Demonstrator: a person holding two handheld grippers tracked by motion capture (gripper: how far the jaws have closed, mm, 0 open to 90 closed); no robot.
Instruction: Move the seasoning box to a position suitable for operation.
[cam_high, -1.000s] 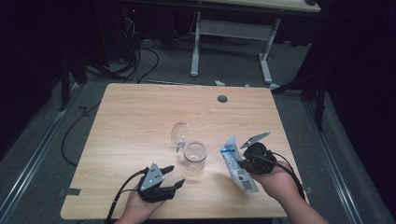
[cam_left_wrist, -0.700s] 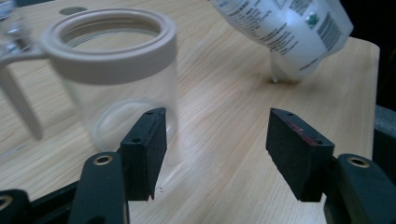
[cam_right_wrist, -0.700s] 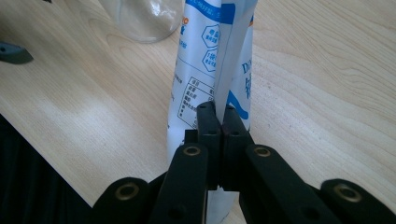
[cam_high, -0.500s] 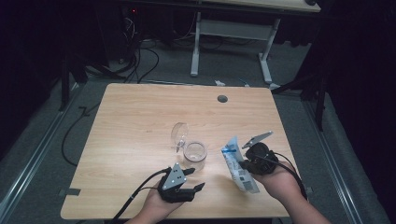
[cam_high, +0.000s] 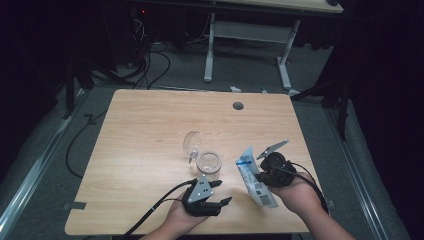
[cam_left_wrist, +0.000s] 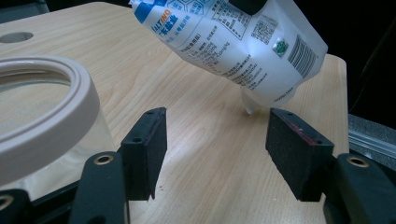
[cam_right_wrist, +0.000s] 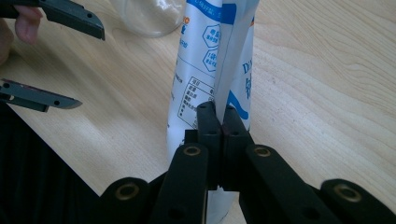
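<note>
High view: wooden table (cam_high: 150, 130), a clear glass jar (cam_high: 209, 162) near the front middle with its glass lid (cam_high: 191, 143) propped on edge just behind it, touching or nearly so. The right gripper (cam_high: 260, 176) sits at the front right, jaws clenched on a white and blue pouch (cam_high: 252, 177) that slants from the jar side down toward the table's front edge. The left gripper (cam_high: 216, 194) is just in front of the jar, jaws released and holding nothing, pointing toward the pouch. Left gripper view: 2 black pads (cam_left_wrist: 299, 149) stand wide apart with bare table between them; the pouch (cam_left_wrist: 238, 42) hangs tilted ahead, 1 lower corner touching the wood, and the jar's pale rim (cam_left_wrist: 56, 112) is close on the left of the frame. Right gripper view: jaws pinched tight on a folded seam of the pouch (cam_right_wrist: 205, 70), so the right gripper (cam_right_wrist: 219, 114) has it firmly; the jar (cam_right_wrist: 149, 16) base is behind and the left gripper's open jaws come in at the left of the frame. Judgement: pouch looks light, soft, crinkly and a bit slick, it will sag and fold, so take it at a flat sealed edge or corner, not the puffy middle. The jar looks rigid but breakable.
</note>
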